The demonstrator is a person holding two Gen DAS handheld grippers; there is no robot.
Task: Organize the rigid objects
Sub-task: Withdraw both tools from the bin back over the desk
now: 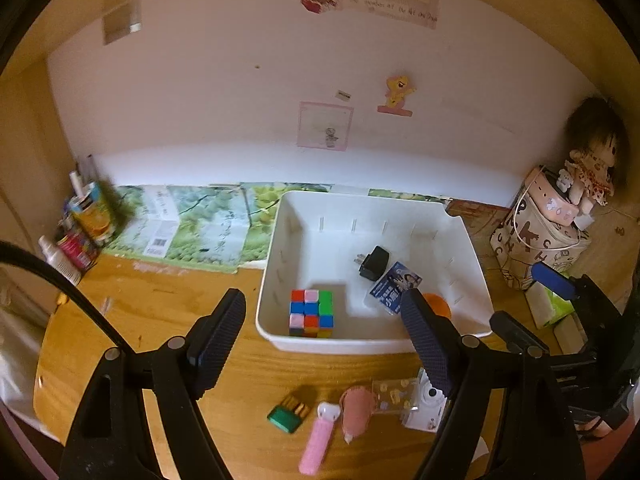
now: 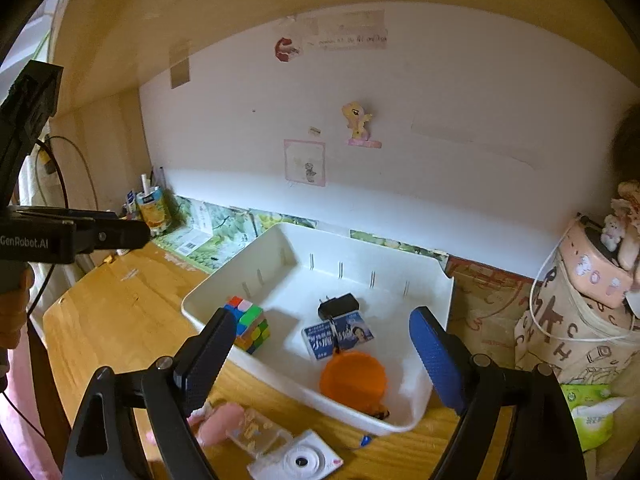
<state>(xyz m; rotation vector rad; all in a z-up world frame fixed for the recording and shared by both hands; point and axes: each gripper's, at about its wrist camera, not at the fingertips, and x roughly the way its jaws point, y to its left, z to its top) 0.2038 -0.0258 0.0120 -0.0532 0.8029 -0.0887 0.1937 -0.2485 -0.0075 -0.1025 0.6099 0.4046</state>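
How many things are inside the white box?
4 that I can see: a colour cube at the front left, a black plug in the middle, a blue card beside it, and an orange lid at the front right. Something small may hide under the lid.

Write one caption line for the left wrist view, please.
Open left gripper above white bin holding puzzle cube and black charger; small items wait on desk.

A doll (image 1: 596, 160) sits atop patterned bags (image 1: 536, 240) beside tissues (image 2: 592, 412).
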